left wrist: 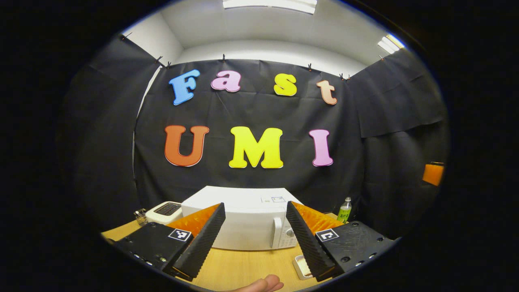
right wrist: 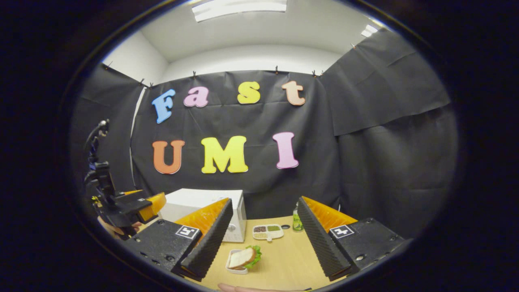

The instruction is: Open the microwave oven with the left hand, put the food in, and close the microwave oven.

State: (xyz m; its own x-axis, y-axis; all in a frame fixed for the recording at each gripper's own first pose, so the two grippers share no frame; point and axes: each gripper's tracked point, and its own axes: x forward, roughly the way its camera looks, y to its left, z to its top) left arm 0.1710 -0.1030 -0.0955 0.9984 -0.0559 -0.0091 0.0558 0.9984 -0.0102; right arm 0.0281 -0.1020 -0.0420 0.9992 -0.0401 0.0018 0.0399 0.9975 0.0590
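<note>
On the wooden table (left wrist: 239,265) stands the white microwave oven (left wrist: 243,223), with its door closed and its handle (left wrist: 277,232) at the right side of the front. Left of it sits a white toaster (left wrist: 164,211), and to the right a green bottle (left wrist: 344,210) stands near the black cloth wall. Left gripper (left wrist: 255,235) hovers before the oven, its fingers spread wide and grasping nothing. Right gripper (right wrist: 263,239) is also released, with its fingers far apart above the table. Between them, in the right gripper view, the food (right wrist: 244,257), a sandwich with green lettuce, lies in a small white tray (right wrist: 233,265) in front of the oven's right corner. Behind it rests a divided dish (right wrist: 267,232) with small portions.
</note>
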